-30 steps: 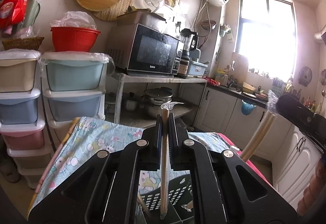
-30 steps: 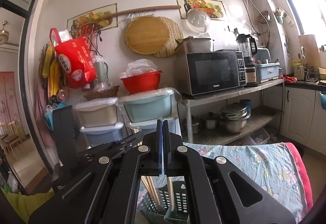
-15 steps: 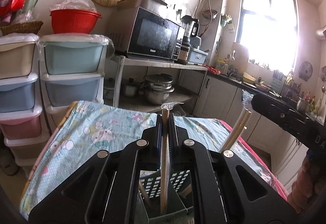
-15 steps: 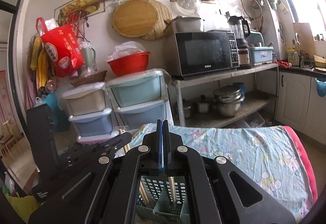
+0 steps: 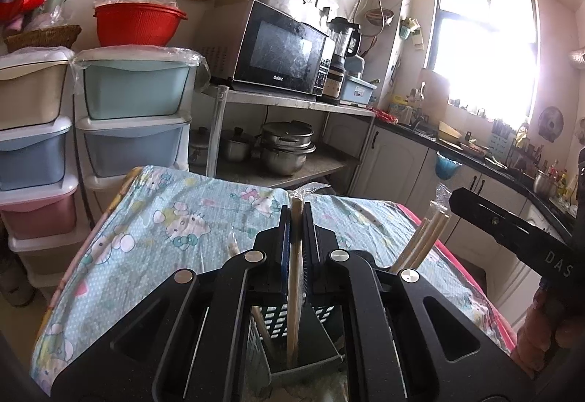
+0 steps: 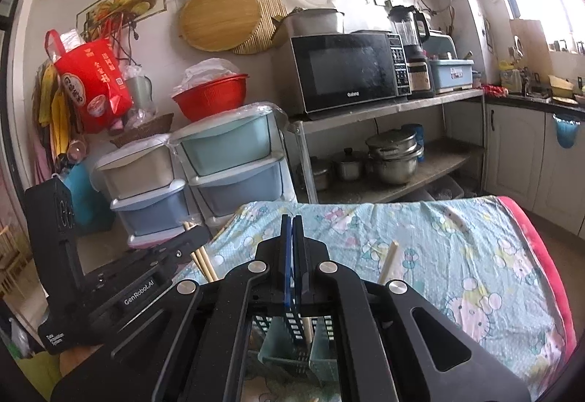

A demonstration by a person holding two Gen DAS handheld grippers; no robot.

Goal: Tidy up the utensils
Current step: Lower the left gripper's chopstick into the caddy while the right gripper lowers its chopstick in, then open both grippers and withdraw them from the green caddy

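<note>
The left tongs (image 5: 297, 219) are clamped on an upright pair of wrapped chopsticks (image 5: 294, 277) whose lower end reaches into the slotted basket (image 5: 310, 325) on the cartoon-print tabletop (image 5: 164, 219). The right tongs (image 6: 292, 230) are closed on another wrapped pair (image 5: 426, 241), which slants up from the same basket

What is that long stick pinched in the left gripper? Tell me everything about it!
It is a pair of wooden chopsticks, pale tan, sealed in a clear plastic sleeve that is crimped at the top. It stands almost upright. The left gripper is shut on it, its pads pressing both sides. The lower end reaches down into the slotted green utensil basket that stands on the cartoon-print cloth.
</note>
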